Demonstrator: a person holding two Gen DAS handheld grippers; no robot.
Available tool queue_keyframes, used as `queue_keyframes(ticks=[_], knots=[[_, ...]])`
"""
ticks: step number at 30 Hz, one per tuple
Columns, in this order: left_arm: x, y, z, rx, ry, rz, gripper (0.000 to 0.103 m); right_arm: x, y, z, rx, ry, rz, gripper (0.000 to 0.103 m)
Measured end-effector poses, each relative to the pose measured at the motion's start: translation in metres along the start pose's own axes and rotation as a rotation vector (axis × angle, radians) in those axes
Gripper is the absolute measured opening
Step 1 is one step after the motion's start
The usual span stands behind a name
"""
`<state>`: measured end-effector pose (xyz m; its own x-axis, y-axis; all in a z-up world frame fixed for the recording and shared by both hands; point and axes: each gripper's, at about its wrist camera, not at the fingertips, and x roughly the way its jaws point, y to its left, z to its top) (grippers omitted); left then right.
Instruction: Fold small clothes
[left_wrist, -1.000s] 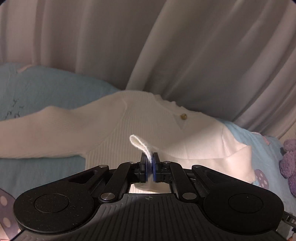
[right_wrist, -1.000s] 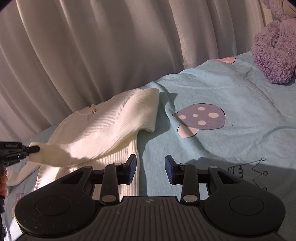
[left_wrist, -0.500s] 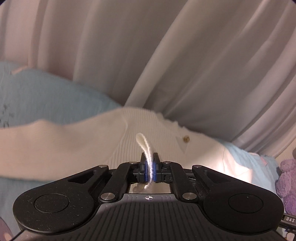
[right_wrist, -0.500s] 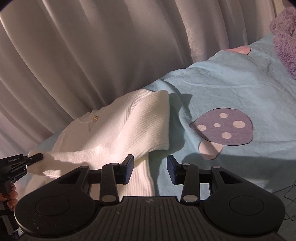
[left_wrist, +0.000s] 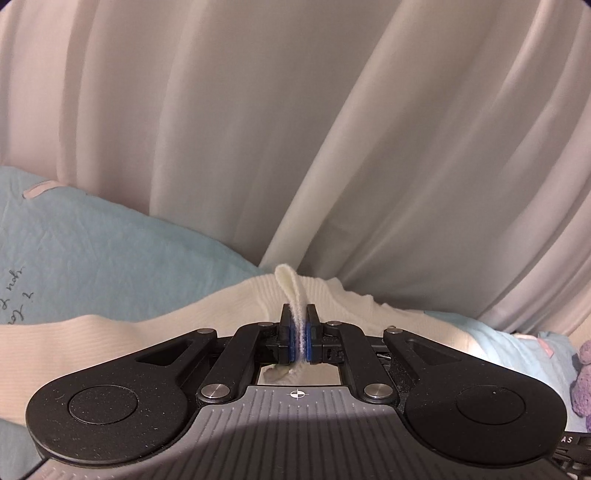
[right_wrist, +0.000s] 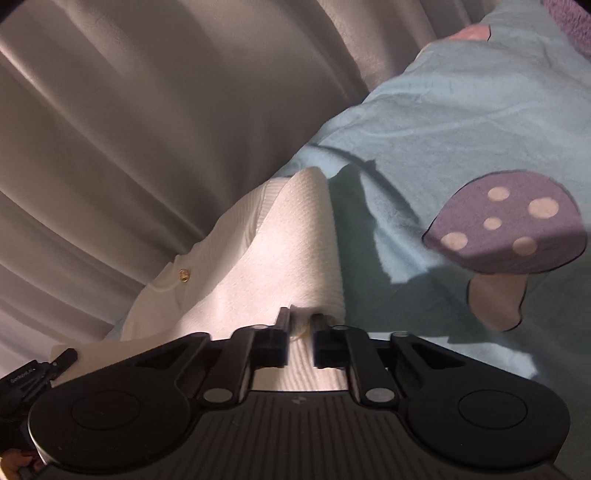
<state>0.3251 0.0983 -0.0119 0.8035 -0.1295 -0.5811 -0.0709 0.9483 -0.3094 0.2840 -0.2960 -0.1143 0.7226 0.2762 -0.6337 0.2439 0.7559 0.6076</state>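
A light blue bedsheet (right_wrist: 461, 122) covers the bed, printed with a purple white-spotted mushroom (right_wrist: 506, 229) at three o'clock in the right wrist view and dark handwriting-like marks (left_wrist: 14, 295) at nine o'clock in the left wrist view. Pale pleated curtains (left_wrist: 295, 129) hang behind the bed and fill the upper part of both views. A purple plush toy (left_wrist: 581, 384) sits at the edge at four o'clock in the left view.

The white knit sweater (right_wrist: 258, 266) lies on the sheet close to the curtains, a small gold button (right_wrist: 183, 274) near its neckline, one sleeve (left_wrist: 92, 332) stretching toward nine o'clock in the left view.

The left gripper (left_wrist: 299, 334) points slightly downward, its jaws pressed tight on a thin fold of the sweater that loops up above the blue pads (left_wrist: 293, 338). The right gripper (right_wrist: 300, 341) is tilted, so the bed slants across its view; its jaws are closing, a bunched ridge of the sweater's ribbed knit standing between them, and the fingers are motion-blurred, so whether the pads already press the cloth is unclear.

At eight o'clock in the right view the left gripper's black tip (right_wrist: 64, 356) meets the sweater's edge. A bit of a hand (right_wrist: 16, 463) shows at the bottom left corner, mostly cut off. The sweater's lower part is hidden behind both gripper bodies.
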Motion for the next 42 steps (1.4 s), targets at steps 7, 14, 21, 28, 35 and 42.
queue_keyframes(ticks=[7,14,21,28,35,42], knots=[[0.02,-0.001,-0.017,0.077,0.043,0.037,0.007,-0.019,-0.001,-0.002,-0.115,-0.027,-0.041,0.018],[0.027,0.008,-0.02,0.057,0.058,0.031,0.007,-0.014,0.001,0.022,-0.207,-0.063,-0.043,0.052],[0.025,0.003,-0.016,0.099,0.014,0.032,0.007,0.029,0.02,0.021,-0.358,-0.025,-0.125,0.01],[0.044,0.007,-0.022,0.121,0.037,0.103,0.008,0.034,0.029,0.009,-0.492,-0.108,-0.246,0.01],[0.033,0.03,-0.026,0.065,0.063,0.163,0.027,0.007,0.035,0.007,-0.535,-0.166,-0.215,0.034],[0.029,-0.011,-0.045,0.021,0.086,-0.023,0.07,0.027,0.081,-0.028,-0.645,-0.117,-0.09,0.032]])
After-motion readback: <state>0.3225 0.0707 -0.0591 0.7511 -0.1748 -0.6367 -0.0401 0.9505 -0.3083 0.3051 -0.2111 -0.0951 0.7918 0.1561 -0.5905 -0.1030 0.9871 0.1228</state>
